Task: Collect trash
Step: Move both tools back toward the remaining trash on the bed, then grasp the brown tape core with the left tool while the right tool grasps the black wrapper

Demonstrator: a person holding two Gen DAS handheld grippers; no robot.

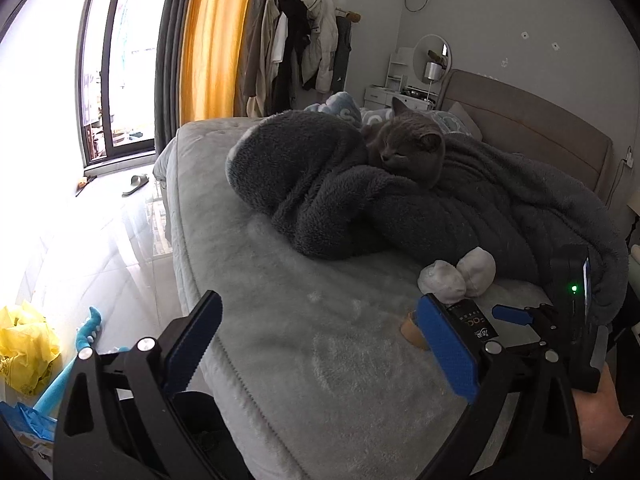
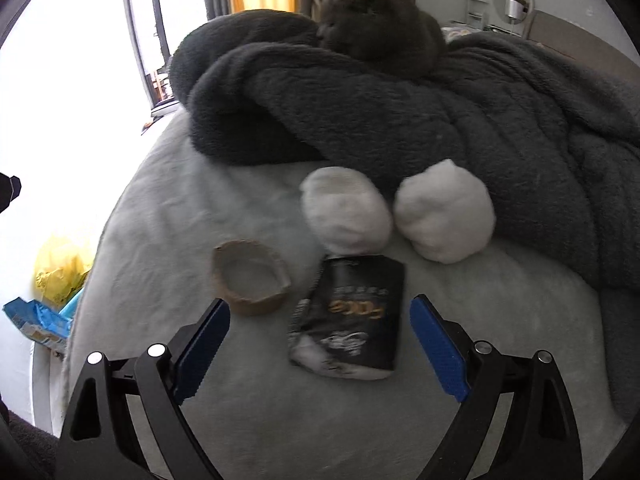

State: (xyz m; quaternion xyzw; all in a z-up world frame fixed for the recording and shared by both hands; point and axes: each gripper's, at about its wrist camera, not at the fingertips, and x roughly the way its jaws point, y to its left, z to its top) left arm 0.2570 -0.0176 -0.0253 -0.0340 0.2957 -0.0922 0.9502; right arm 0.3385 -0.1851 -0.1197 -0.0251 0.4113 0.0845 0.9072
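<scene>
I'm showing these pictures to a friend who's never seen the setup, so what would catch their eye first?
Most likely the grey cat, curled on the dark fleece blanket toward the head of the bed. Next, the litter on the pale bedspread below it: two white crumpled wads, a black snack packet and a cardboard tape ring. The right gripper hangs open over the packet.

A crumpled black foil packet (image 2: 352, 316) lies flat on the pale grey bed (image 2: 168, 208), between a brown cardboard tape ring (image 2: 251, 282) and two white paper wads (image 2: 346, 210).
</scene>
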